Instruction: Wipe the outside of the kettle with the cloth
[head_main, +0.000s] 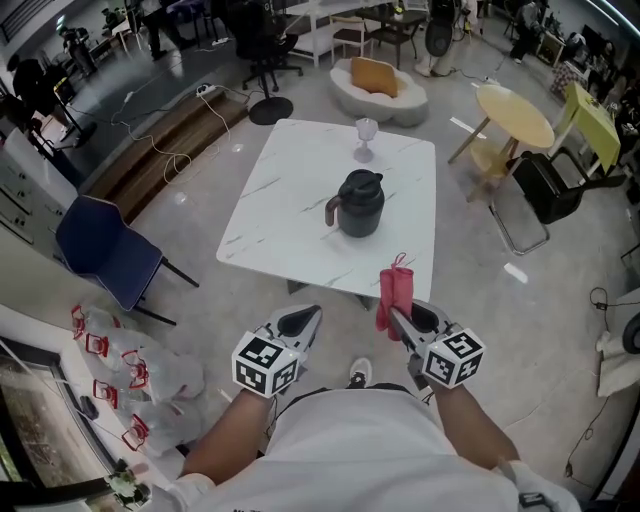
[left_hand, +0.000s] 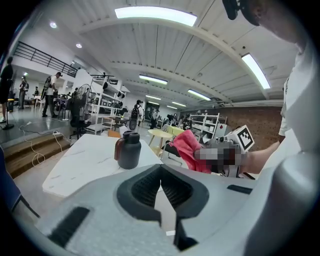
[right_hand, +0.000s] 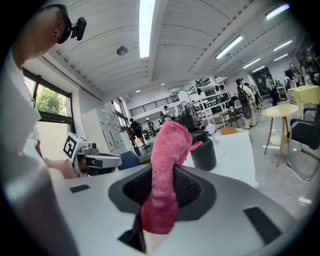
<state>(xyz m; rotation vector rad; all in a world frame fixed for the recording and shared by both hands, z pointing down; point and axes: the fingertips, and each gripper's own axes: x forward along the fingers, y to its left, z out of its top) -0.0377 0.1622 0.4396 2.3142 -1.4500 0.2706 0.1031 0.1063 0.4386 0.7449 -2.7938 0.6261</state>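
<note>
A dark kettle (head_main: 360, 203) with a brown handle stands upright near the middle of a white marble table (head_main: 290, 190). It shows ahead in the left gripper view as the kettle (left_hand: 129, 150), and in the right gripper view the kettle (right_hand: 202, 150) is partly hidden behind the cloth. My right gripper (head_main: 400, 318) is shut on a pink cloth (head_main: 395, 293), which sticks up from its jaws as the cloth (right_hand: 167, 170). My left gripper (head_main: 300, 322) is shut with nothing in it. Both grippers hang short of the table's near edge, apart from the kettle.
A clear stemmed glass (head_main: 366, 138) stands on the table beyond the kettle. A blue chair (head_main: 100, 250) sits left of the table. A round yellow table (head_main: 515, 115) and a black chair (head_main: 550, 190) are on the right. Plastic bags (head_main: 130, 370) lie at the lower left.
</note>
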